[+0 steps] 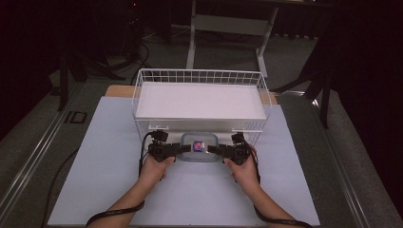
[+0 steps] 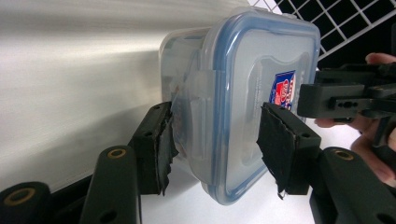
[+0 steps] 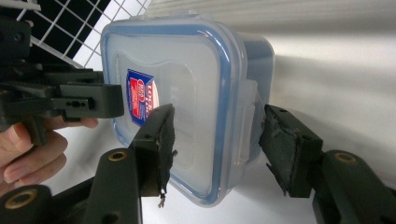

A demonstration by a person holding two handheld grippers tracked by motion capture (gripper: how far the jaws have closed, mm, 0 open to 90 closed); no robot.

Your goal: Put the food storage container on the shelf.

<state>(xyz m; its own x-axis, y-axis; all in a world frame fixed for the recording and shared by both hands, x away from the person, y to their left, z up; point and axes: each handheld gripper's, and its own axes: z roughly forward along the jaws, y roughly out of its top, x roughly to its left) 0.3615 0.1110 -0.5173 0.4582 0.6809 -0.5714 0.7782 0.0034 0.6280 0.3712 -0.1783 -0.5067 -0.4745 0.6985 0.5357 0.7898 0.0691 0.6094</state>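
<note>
Hand-held grippers, left [image 1: 183,148] and right [image 1: 215,150], each pinch the lidded container [image 1: 199,147] by opposite edges, just before the wire basket [image 1: 142,80].

The container's [image 1: 199,146] label is too small to read from above; the left gripper [image 1: 183,148] hides its left latch.

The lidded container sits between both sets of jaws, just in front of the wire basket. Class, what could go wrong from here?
1. The container is gripped only at its side latches, so a latch could pop open or the smooth plastic could slip.
2. The left gripper and right gripper hold opposite ends; uneven movement could tilt or twist it.
3. The wire basket stands very close behind, so moving forward could knock its rim.
</note>
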